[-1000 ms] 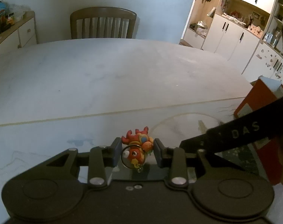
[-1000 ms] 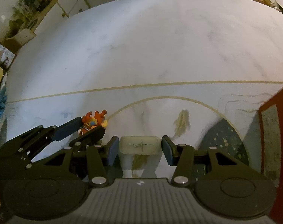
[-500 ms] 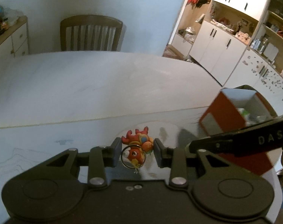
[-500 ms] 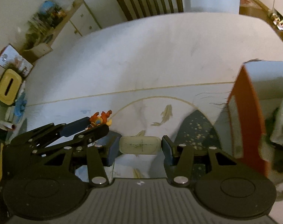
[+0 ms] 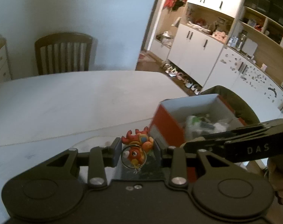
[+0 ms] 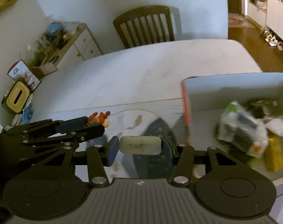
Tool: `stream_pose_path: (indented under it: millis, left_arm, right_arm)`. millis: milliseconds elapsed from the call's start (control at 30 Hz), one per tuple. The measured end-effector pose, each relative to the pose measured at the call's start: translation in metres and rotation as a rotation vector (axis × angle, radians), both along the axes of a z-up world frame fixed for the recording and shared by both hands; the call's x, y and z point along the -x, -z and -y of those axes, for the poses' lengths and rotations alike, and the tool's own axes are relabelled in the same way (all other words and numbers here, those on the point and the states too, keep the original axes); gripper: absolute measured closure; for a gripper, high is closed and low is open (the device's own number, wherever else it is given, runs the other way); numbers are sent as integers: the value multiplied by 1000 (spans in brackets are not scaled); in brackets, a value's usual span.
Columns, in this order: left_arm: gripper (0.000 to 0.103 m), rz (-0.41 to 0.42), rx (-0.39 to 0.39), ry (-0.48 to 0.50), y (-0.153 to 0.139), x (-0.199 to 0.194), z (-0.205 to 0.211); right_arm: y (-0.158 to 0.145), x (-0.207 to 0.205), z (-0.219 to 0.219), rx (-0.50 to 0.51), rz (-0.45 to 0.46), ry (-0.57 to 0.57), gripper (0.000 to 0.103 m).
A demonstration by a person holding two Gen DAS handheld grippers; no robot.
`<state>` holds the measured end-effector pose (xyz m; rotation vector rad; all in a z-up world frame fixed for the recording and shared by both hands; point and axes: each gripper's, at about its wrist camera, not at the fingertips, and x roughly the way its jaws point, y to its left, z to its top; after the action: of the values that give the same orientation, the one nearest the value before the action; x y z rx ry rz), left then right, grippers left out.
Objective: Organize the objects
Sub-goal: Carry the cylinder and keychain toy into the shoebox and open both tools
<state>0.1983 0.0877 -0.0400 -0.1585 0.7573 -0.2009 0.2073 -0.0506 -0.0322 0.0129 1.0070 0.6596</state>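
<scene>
the left gripper (image 5: pixel 137 150) has its fingers (image 5: pixel 116 150) squeezed on a little red and orange toy keychain (image 5: pixel 136 145), with its metal ring (image 5: pixel 134 156) hanging down in front. the toy is up in the air above the tabletop (image 5: pixel 66 100), not lying on it. the right gripper (image 6: pixel 140 145) has its fingers (image 6: pixel 112 150) pressed on a small pale block (image 6: pixel 140 145) that looks like an eraser, and that is held up too. from the right camera you can see the left gripper (image 6: pixel 96 124) off to the side with the toy keychain (image 6: pixel 99 118) poking out of its tip. just past both grippers is an open box (image 5: pixel 169 127) with red sides and a white inside. the box (image 6: pixel 234 85) already has some things in it: a crinkly white and green packet (image 6: pixel 242 128) and a yellow thing (image 6: pixel 274 155), both blurry, so i cannot say what they are. the tabletop around the box looks bare apart from its painted fish pattern (image 6: pixel 136 121). so i think most of the tidying is done. what is left is to bring the toy and the block over the box and let them go inside. neither one is over the opening yet. the right one looks closer to the box.
</scene>
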Motion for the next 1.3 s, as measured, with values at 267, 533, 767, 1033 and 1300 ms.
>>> stream_pose_path:
  millis: [267,533,767,1033,1300]
  left_arm:
    - [68,6,-15,17,-9,-7,56]
    - [68,13,-24,46,-18,-26,106]
    - [68,-13,-33,74,-14,-49,149]
    - [68,-89,-56,64,6,-88,178]
    - [68,-130,-110,47,27,-121,201]
  right_arm:
    - [-6,-11,67,-5,34,36,54]
    - [-1,-27,133,15,73,81,54]
    - [11,-39,165,79,123,72,54]
    - [37,-69,178,152,78,0,54]
    - [68,-86,171,210,31,-34,54]
